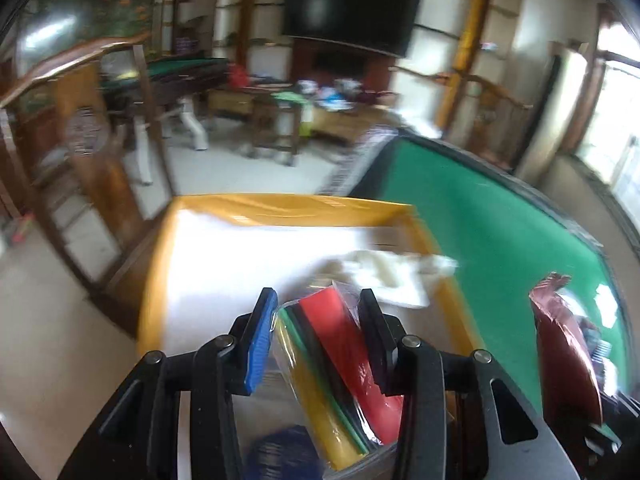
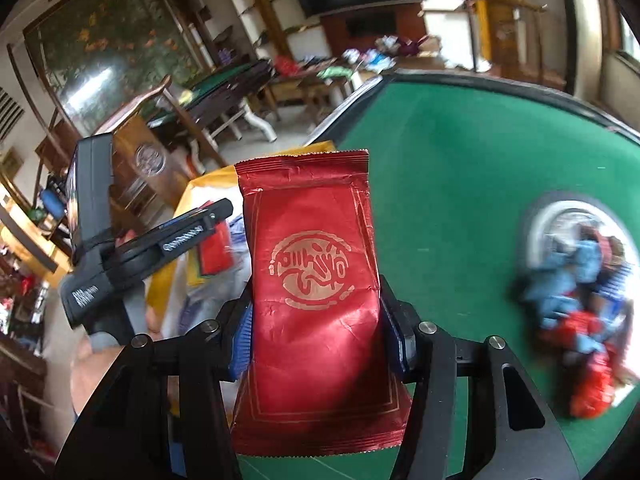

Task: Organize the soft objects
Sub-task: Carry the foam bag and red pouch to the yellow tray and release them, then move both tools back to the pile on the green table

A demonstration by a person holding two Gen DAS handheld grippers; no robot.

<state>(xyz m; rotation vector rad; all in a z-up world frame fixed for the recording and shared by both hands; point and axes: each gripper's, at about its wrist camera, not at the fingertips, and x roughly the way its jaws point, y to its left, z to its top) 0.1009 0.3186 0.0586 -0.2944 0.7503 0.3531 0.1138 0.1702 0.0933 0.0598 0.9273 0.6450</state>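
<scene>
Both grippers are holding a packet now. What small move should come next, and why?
Probably carry both on over the yellow-rimmed box. The left gripper clamps a clear packet, the right gripper a red foil pouch; the box already holds a white soft item.

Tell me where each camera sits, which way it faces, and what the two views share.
Left wrist: on the left gripper, looking down along its fingers at a yellow-rimmed box beside the green table; the jaws grip a clear bag of coloured rolls.
Right wrist: on the right gripper, facing the green table; the jaws grip a red foil packet, and a hand carrying the left gripper shows at left.
Shared: the table, the box, the red packet, the wall television.
</scene>
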